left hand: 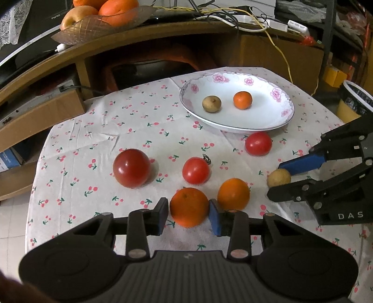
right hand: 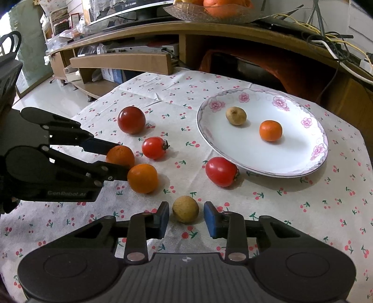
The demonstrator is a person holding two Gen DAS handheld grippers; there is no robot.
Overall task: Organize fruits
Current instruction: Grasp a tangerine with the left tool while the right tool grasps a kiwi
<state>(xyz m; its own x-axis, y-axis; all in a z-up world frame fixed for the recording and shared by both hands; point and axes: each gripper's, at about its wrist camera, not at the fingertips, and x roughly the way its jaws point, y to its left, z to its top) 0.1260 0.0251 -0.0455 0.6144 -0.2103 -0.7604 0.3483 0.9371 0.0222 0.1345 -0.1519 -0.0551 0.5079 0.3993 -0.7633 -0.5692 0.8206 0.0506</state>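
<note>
A white flowered plate holds a small tan fruit and a small orange. On the cherry-print cloth lie three tomatoes, two oranges and a tan fruit. My left gripper is open around one orange; the other orange sits just right of it. My right gripper is open around the tan fruit, pads not touching it.
A wooden TV stand stands behind the low table, with a glass bowl of fruit and cables on top. A lined bin stands at the right. The table's edges drop to tiled floor at left.
</note>
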